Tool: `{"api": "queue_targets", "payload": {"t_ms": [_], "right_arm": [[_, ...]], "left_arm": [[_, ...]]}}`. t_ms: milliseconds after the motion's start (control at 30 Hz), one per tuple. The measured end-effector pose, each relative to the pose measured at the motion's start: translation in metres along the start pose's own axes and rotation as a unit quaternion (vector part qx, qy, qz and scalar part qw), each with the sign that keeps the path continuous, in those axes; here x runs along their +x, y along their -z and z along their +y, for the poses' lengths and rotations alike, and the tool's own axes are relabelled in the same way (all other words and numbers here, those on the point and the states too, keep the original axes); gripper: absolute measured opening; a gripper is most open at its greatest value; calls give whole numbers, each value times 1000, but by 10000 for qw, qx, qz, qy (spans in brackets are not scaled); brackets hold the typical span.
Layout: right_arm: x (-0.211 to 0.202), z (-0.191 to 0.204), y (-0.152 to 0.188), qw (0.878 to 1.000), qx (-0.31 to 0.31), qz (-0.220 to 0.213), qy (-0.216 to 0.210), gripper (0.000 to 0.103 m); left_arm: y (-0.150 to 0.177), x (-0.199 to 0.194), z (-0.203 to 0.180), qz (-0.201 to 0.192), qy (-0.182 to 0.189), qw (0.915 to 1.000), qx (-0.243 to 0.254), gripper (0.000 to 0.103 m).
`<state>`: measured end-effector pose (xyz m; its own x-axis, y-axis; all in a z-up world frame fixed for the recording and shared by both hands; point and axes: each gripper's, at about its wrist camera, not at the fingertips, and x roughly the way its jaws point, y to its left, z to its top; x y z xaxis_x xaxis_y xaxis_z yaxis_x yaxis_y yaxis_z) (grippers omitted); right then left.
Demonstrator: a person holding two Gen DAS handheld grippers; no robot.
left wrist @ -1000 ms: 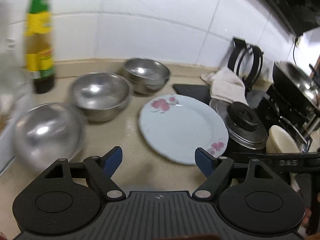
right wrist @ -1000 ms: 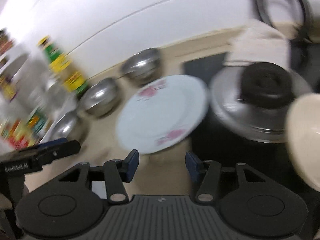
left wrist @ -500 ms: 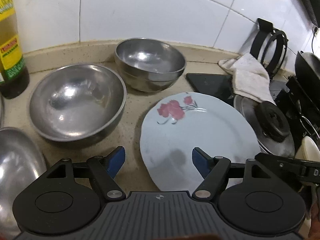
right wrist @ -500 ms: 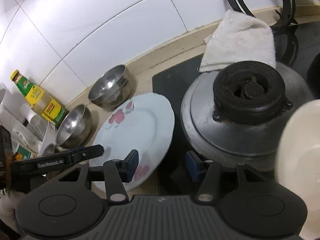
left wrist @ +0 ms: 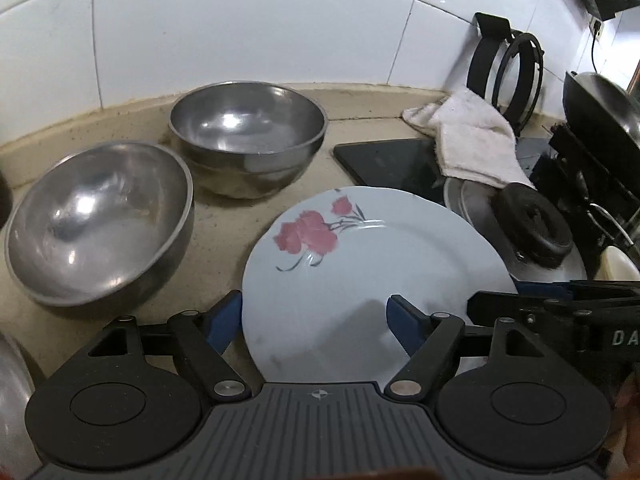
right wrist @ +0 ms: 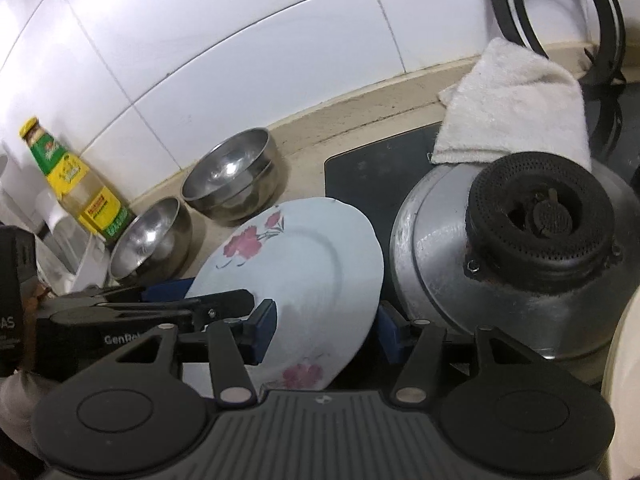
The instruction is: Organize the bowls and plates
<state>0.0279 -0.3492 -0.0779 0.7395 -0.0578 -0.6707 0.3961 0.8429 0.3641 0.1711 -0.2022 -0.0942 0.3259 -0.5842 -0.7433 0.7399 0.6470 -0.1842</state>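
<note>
Plates: one (left wrist: 372, 264) | steel bowls: three | left jaws wide, astride plate edge | right jaws opening, straddling rim

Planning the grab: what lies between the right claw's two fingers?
The flowered white plate's near rim, shown in the right wrist view; the right claw is opening.

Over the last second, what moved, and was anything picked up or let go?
Both grippers closed in on the flowered plate. The left gripper now straddles its near rim, jaws open. The right gripper straddles its other edge, jaws opening, pads not pressing. Nothing grasped or released. The plate, steel bowls, bottle, towel and pot lid stayed put.
</note>
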Motion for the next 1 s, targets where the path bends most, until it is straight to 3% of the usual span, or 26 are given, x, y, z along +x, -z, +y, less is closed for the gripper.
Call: {"api": "queue_targets", "payload": {"t_ms": [200,333,467,567,600,700,800,1000], "right_arm": [[-9,3,7,9996,-189,181,61,56],[-14,-1,10,9995,-184,240,-27,57],[-15,3,13,9989,-338,232,247,80],[-13,5,14,9973,-565,222,410,81],[-12,7,14,9966,-641,251,455,80],[-10,17,16,9919,-1082,307,584,51],[-9,23,17,9894,-1261,368,612,50],[-9,16,11,9941,-871,361,528,49]], "left_arm": [[16,-18,-4,179,133,9997,118,80],[14,-15,-2,178,-118,9995,221,83],[12,-12,-2,143,-443,9987,228,86],[10,-10,-5,147,-497,9985,191,86],[10,-10,-6,136,-497,9985,185,84],[12,-10,-13,133,-257,9994,172,79],[12,-10,-16,129,-347,9993,94,76],[18,-19,-13,119,-377,9992,-106,64]]}}
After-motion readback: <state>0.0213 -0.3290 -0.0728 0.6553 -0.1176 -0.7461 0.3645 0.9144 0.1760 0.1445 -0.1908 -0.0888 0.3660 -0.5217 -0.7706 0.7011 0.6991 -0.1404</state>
